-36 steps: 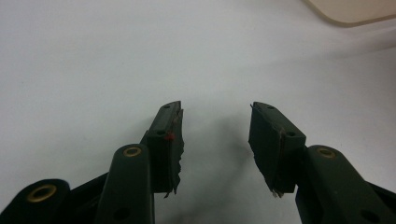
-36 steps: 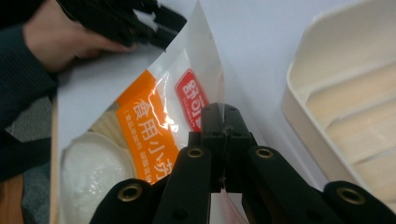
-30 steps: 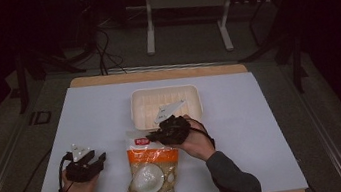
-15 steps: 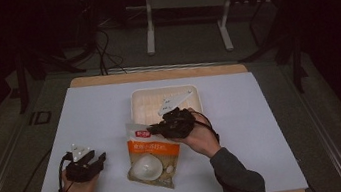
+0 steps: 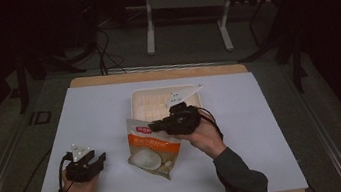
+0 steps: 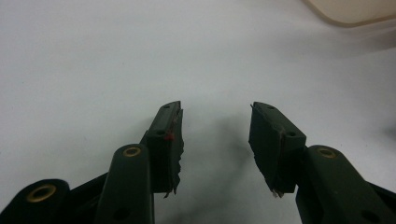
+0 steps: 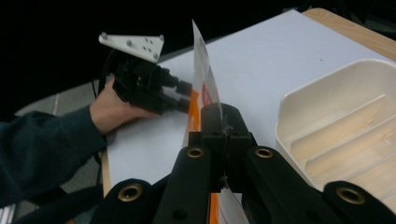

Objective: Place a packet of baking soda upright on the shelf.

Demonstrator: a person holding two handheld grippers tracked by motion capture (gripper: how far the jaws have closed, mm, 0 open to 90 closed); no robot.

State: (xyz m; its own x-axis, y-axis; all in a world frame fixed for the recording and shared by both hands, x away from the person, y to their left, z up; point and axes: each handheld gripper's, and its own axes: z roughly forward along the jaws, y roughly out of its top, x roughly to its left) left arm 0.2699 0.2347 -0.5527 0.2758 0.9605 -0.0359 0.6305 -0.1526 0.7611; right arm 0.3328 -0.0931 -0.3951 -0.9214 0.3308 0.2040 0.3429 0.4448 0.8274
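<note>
An orange and white food bag [image 5: 151,148] hangs tilted over the white table top, lifted by its top edge. My right gripper [image 5: 156,126] is shut on that edge; in the right gripper view the bag's thin edge [image 7: 201,81] rises from between the closed jaws. My left gripper [image 5: 98,162] rests at the table's front left, open, with nothing between its fingers [image 6: 169,135]. A cream ribbed tray [image 5: 147,103] lies just behind the bag, its rim [image 7: 299,100] at the right in the right gripper view.
The white sheet [image 5: 274,127] covers a wooden board whose edge [image 5: 155,74] shows at the back. A metal stand [image 5: 185,3] and cables are on the dark floor beyond. The other hand and left gripper [image 7: 144,86] appear far off in the right gripper view.
My right gripper has lifted the bag's top edge up and back toward the tray, so the bag went from lying flat to hanging tilted. The left gripper has stayed put.
</note>
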